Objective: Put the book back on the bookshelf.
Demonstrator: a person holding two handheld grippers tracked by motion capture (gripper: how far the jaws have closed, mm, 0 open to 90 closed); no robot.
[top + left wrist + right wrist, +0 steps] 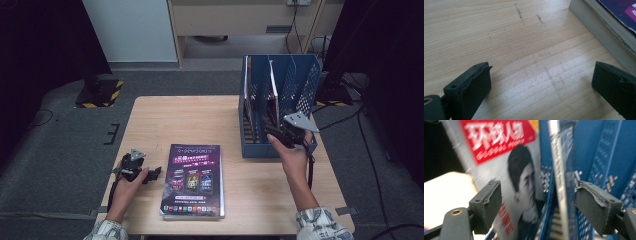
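Note:
A blue slotted file rack (301, 75) stands at the table's right rear with two magazines upright in it (247, 87) (273, 86). My right gripper (270, 131) is at the rack's front, its jaws wide apart and pressing on nothing. In the right gripper view, my right gripper (537, 200) faces a magazine with a red title (499, 137) and a second magazine's edge (560, 170) inside the rack (610, 150). My left gripper (152, 173) rests open on the table, just left of a thick purple-covered book (194, 180). Its jaws (541, 77) are empty, with the book's page edge (604, 28) close by.
The wooden table (175, 120) has bare surface behind the book and left of the rack. Beyond the table are grey floor, a black stand base with yellow stripes (97, 95) and cables on the right (365, 135).

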